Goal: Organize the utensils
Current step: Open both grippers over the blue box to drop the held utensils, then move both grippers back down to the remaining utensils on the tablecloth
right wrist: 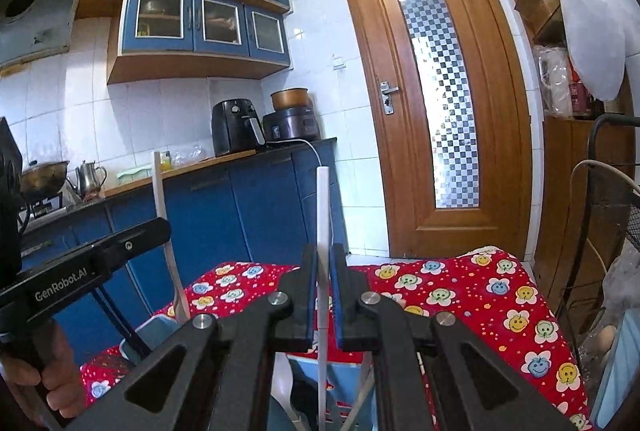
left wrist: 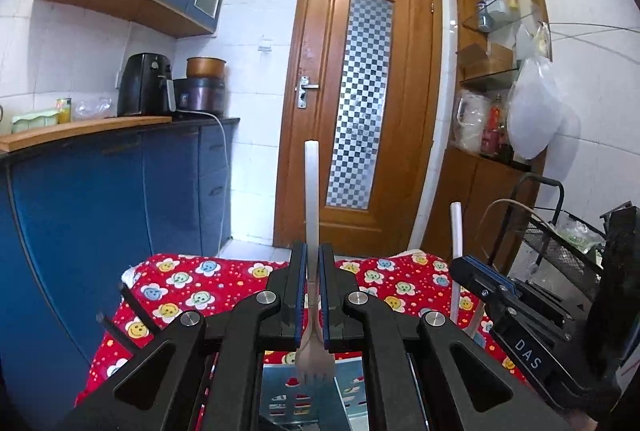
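Fork [left wrist: 311, 271]: being held upright, tines down, by the left gripper [left wrist: 312, 295], fingers clamped on its neck, above a container [left wrist: 312, 399] on the red floral cloth [left wrist: 200, 291]. White-handled utensil [right wrist: 323, 271]: being held upright by the right gripper [right wrist: 324, 295], fingers clamped on the handle, over the cloth-covered counter [right wrist: 460, 295].

You have 2 grippers in view: the left gripper [left wrist: 312, 295] and the right gripper [right wrist: 324, 295]. You hold 2 utensils: 1 fork [left wrist: 311, 199] and 1 white-handled utensil [right wrist: 323, 223]. You see 1 red flowered cloth [right wrist: 460, 295], 1 door [left wrist: 360, 91], and 1 air fryer [left wrist: 146, 85].
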{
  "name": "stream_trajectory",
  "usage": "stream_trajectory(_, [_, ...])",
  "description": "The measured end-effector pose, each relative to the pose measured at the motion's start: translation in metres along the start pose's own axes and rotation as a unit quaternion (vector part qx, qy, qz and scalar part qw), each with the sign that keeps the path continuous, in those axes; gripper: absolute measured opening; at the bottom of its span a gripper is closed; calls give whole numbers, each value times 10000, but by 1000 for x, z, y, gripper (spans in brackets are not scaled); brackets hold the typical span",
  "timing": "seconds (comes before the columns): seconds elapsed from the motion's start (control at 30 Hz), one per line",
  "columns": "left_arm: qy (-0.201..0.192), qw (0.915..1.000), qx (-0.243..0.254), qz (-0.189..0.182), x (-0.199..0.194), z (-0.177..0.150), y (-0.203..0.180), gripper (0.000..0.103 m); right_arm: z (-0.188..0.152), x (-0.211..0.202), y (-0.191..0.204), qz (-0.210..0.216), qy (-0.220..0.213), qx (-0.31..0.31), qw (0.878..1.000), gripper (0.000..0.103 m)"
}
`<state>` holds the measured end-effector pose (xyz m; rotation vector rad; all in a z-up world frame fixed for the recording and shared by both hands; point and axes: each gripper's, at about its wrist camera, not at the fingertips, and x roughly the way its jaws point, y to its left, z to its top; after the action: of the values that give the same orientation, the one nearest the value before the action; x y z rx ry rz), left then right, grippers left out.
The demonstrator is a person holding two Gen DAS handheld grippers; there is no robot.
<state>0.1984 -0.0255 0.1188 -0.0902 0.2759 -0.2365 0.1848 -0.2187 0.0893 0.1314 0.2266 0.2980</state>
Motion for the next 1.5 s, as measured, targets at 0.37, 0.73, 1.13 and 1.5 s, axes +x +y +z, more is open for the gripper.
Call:
stream_trajectory(0.37, [151, 9998, -3, -158, -9, 1, -3, 22, 6, -17, 5, 215, 21, 137, 9997, 22])
stream_trajectory(0.73, [311, 9989, 90, -332, -51, 10, -13, 22, 16, -61, 10, 208, 127, 287, 9993, 22])
stream_trajectory(1.13, [652, 9969, -29, -433, -99, 1, -21, 22, 5, -104, 19, 90, 756, 462, 9960, 22])
stream_trajectory(1.5, [1197, 9915, -182, -475, -127, -31, -21, 22, -24, -137, 23, 27, 1298, 490, 9903, 22])
